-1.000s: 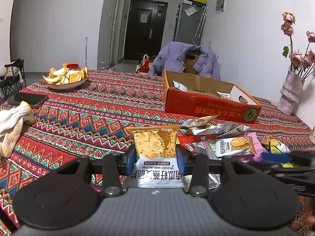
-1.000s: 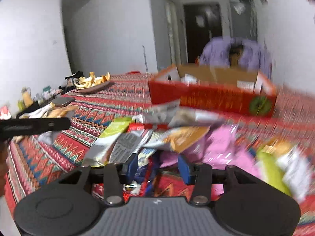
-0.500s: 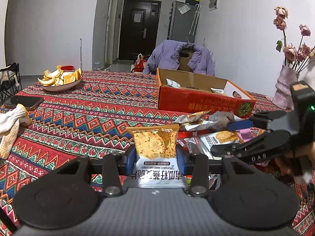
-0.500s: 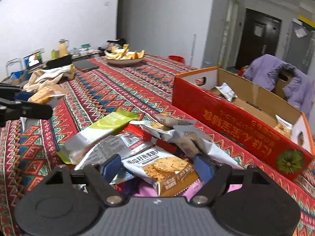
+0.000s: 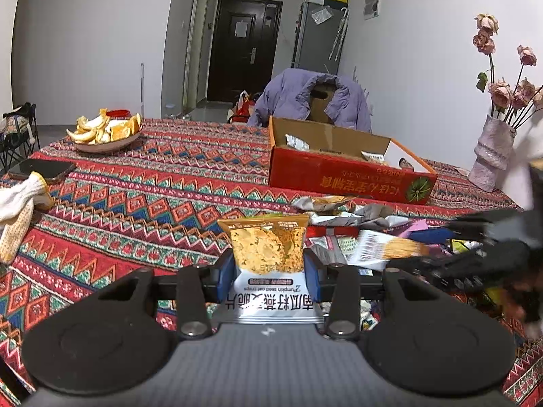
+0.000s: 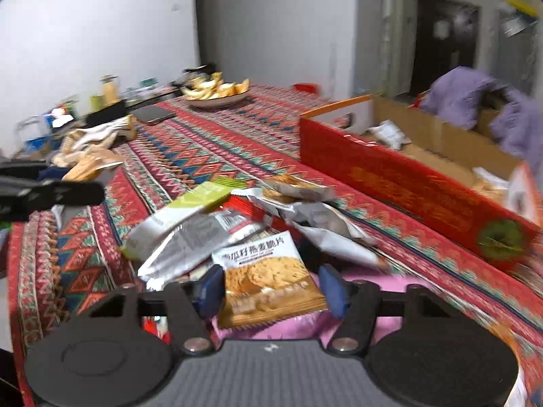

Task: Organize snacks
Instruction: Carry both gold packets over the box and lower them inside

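My left gripper (image 5: 269,269) pinches a pumpkin-seed crisp packet (image 5: 268,254) above the tablecloth (image 5: 135,203), ready for boxing. My right gripper (image 6: 271,290) is closing around an oat crisp packet (image 6: 268,278) atop the snack pile (image 6: 210,224), near the red box (image 6: 407,183).

On the table (image 5: 142,183), the snack pile (image 6: 237,224) lies before the box (image 5: 349,176); the fruit plate (image 5: 105,135) sits far left.
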Available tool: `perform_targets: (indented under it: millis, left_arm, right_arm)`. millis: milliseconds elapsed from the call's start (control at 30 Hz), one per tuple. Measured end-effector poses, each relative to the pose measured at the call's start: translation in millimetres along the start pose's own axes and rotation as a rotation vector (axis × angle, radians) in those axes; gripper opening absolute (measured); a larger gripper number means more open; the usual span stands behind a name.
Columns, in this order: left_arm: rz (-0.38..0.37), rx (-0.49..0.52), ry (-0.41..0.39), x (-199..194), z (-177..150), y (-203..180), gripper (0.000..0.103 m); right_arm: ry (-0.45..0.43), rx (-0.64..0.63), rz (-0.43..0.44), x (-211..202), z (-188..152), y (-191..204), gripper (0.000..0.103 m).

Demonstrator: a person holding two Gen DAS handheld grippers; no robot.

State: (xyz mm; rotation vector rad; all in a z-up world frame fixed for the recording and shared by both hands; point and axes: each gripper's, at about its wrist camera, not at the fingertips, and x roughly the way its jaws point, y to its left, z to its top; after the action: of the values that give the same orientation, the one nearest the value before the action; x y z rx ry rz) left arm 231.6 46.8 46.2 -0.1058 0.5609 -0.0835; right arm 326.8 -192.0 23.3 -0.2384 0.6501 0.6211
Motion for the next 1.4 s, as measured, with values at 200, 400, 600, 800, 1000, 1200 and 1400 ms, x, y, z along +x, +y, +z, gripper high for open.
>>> perform_targets:
  millis: [200,400,600,800,1000,1200,1400]
  left_arm:
    - [-0.059,0.046,0.012,4,-4,-18,0.043]
    - [-0.152,0.080,0.085,9,-24,-49,0.043]
    - [-0.195,0.108,0.120,12,-37,-68,0.043]
    - [-0.159,0.100,0.098,6,-32,-64,0.043]
    - [-0.151,0.084,0.086,5,-28,-63,0.043]
    - [-0.168,0.077,0.059,10,-5,-59,0.043]
    - [-0.217,0.077,-0.009,47,74,-54,0.043]
  right_arm:
    - [-0.040,0.111,-0.184,-52,-49,31,0.054]
    - [0.012,0.300,-0.289,-86,-97,34,0.057]
    - [0.031,0.247,-0.279,-76,-106,34,0.075]
    - [0.021,0.251,-0.231,-67,-102,31,0.051]
    - [-0.020,0.315,-0.219,-77,-100,28,0.039]
    - [-0.128,0.353,-0.216,-101,-82,18,0.038]
    - [-0.276,0.302,-0.219,-116,-10,-30,0.038]
